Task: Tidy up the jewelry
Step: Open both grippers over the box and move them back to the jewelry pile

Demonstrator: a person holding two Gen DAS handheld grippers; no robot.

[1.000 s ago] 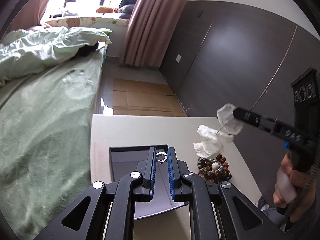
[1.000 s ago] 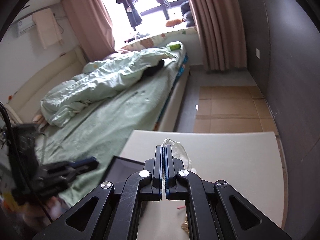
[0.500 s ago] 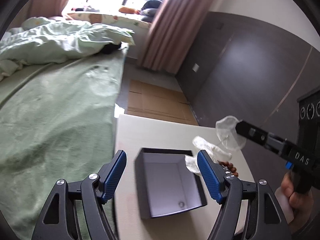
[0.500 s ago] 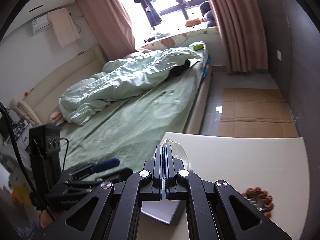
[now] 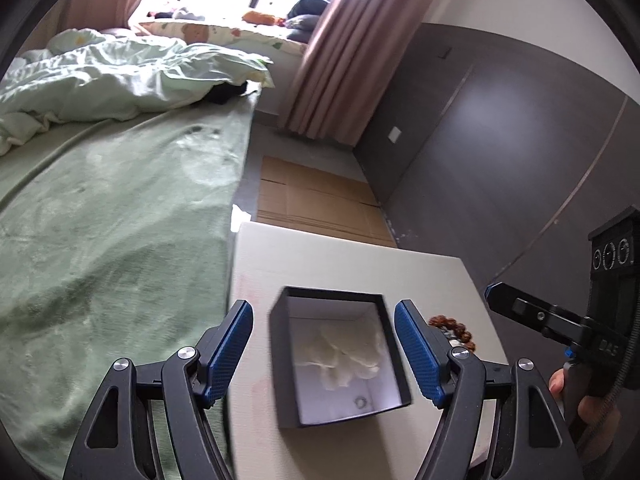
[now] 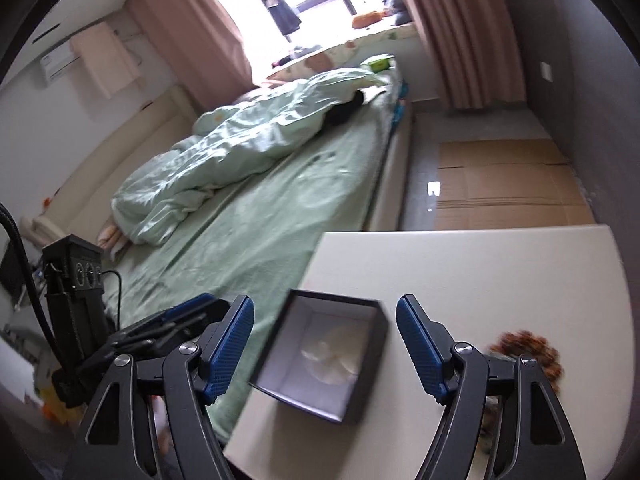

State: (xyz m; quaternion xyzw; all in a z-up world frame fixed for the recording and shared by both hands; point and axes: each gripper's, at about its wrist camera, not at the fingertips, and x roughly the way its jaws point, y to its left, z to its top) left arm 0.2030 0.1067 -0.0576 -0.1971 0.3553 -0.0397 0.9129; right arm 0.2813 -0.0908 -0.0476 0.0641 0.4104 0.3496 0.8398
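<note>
A dark open jewelry box (image 5: 276, 344) sits on the cream table (image 5: 340, 264). Inside lie a crumpled clear plastic bag (image 5: 344, 354) and a small silver ring (image 5: 361, 402). My left gripper (image 5: 324, 348) is open and empty, hovering above the box. My right gripper (image 6: 325, 344) is open and empty, also above the box (image 6: 360, 396); the bag (image 6: 332, 358) shows inside. A brown bead bracelet (image 5: 452, 326) lies on the table right of the box; it also shows, blurred, in the right wrist view (image 6: 528, 344). The right gripper also shows in the left wrist view (image 5: 494, 294).
A bed with green sheets (image 5: 100, 220) and a rumpled duvet (image 5: 120, 76) borders the table's left edge. Flattened cardboard (image 5: 316, 204) lies on the floor beyond the table. A dark wall (image 5: 500, 152) stands to the right. The left gripper's body (image 6: 80, 292) is at the left of the right wrist view.
My left gripper opened and dropped the ring into the box. My right gripper opened and the plastic bag fell into the box.
</note>
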